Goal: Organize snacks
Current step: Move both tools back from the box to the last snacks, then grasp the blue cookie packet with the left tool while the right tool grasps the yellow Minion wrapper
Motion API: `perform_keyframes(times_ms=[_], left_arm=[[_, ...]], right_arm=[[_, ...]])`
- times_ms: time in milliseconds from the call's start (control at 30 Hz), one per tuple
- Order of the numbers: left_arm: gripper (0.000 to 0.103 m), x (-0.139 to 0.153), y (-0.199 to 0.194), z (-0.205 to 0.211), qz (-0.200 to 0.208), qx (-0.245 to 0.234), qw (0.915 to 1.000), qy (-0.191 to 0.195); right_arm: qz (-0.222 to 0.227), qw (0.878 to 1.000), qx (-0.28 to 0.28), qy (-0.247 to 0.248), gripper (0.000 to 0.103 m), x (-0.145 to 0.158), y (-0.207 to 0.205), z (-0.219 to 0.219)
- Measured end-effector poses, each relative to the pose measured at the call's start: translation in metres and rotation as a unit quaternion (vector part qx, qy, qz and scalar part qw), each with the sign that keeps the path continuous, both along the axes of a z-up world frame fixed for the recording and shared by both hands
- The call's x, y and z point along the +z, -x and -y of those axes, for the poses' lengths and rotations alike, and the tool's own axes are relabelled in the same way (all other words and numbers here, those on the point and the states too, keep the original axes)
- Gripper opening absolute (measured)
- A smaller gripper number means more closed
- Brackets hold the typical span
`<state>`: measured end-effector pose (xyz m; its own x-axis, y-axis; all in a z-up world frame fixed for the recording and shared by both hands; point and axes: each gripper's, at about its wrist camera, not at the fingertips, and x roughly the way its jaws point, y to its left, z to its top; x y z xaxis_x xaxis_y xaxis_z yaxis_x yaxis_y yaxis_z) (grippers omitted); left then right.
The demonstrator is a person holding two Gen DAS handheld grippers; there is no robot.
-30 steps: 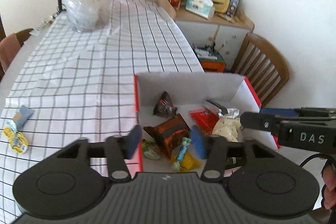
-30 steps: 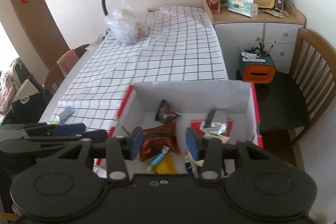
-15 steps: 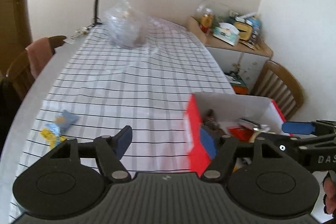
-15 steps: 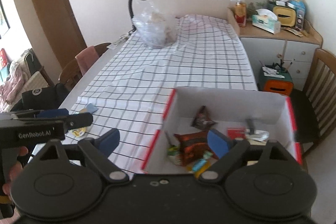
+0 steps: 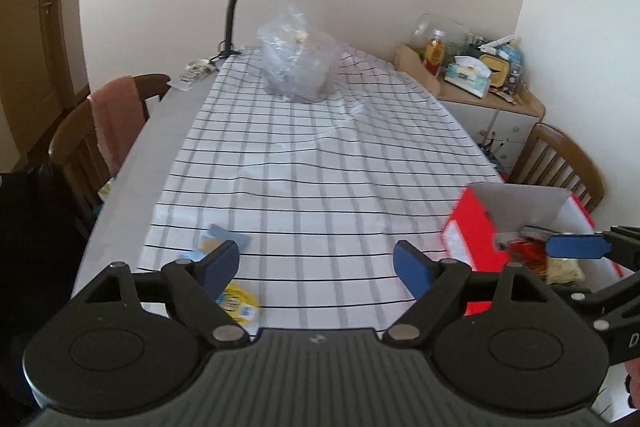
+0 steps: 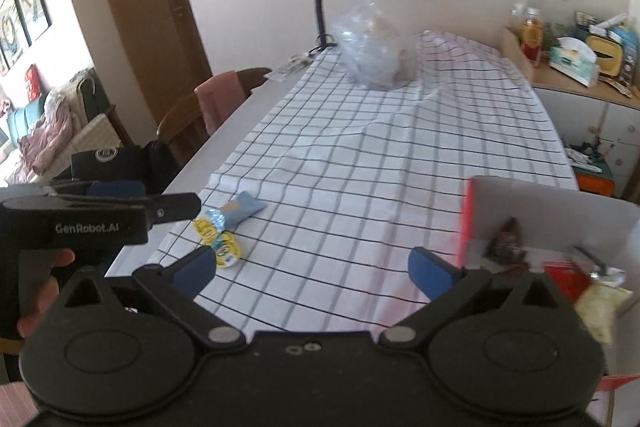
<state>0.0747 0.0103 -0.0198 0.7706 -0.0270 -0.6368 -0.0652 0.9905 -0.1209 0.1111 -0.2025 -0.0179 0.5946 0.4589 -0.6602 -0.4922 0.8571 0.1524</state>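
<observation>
Both grippers, left (image 5: 316, 261) and right (image 6: 314, 267), swung left from the box (image 6: 466, 215), jaws wide and empty (snacks (image 6: 224, 227) near left); overshooting could nudge them off.

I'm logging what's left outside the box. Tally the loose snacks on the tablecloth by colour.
Yellow packets: 2
Light blue packet: 1
Total: 3, all lying loose near the tablecloth's left edge, outside the red box.

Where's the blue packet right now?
On the checked cloth, left side in the right wrist view, touching the yellow packets, far from the red box.
</observation>
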Motion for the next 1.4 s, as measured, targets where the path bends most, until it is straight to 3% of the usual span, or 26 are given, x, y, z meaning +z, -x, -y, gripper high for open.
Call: perform_keyframes(times_ms=[267,533,933,1167,1400], left_arm=[[0.085,-0.022,-0.025,-0.07,-0.029,-0.03,0.999,-0.017],[0.085,-0.049,-0.074,-0.108,-0.082,-0.084,0.9928,-0.023],[0.085,-0.101,-0.14,-0.128,-0.149,-0.107,0.9829,-0.015],[0.085,-0.135,-0.17,-0.121,-0.201,-0.129,0.9706,-0.03],[0.083,-0.149,-0.182,-0.116,-0.22,-0.137,0.9651,-0.039]], right_arm=[[-0.015,0.999,0.034,0.037,0.102,-0.026,-0.006,-0.071],[-0.038,0.994,0.077,0.07,0.102,-0.054,-0.022,-0.122],[-0.075,0.98,0.14,0.116,0.098,-0.112,-0.054,-0.18],[-0.088,0.974,0.157,0.136,0.096,-0.137,-0.071,-0.201],[-0.095,0.97,0.172,0.145,0.087,-0.155,-0.09,-0.216]])
